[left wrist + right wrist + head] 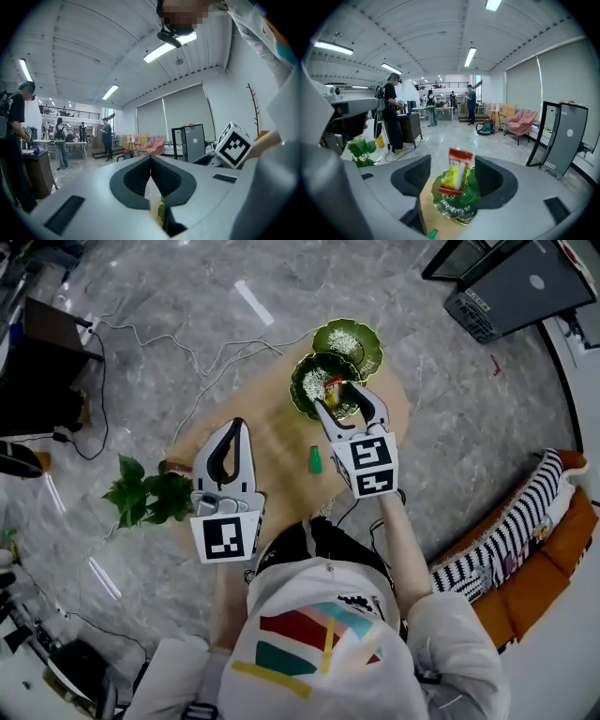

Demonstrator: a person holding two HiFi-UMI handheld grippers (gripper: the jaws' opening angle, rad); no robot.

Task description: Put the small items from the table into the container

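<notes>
Jaws apart on right gripper (340,397), together on left gripper (240,423); one sachet (457,176), two green bowls (367,341).

No legible text, no readable labels

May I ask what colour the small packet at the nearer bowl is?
The packet is yellow with red ends, clearest in the right gripper view.

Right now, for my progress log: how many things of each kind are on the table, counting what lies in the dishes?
Green dishes: 2
Red-and-yellow packet: 1
Small green item: 1
Total: 4
</notes>
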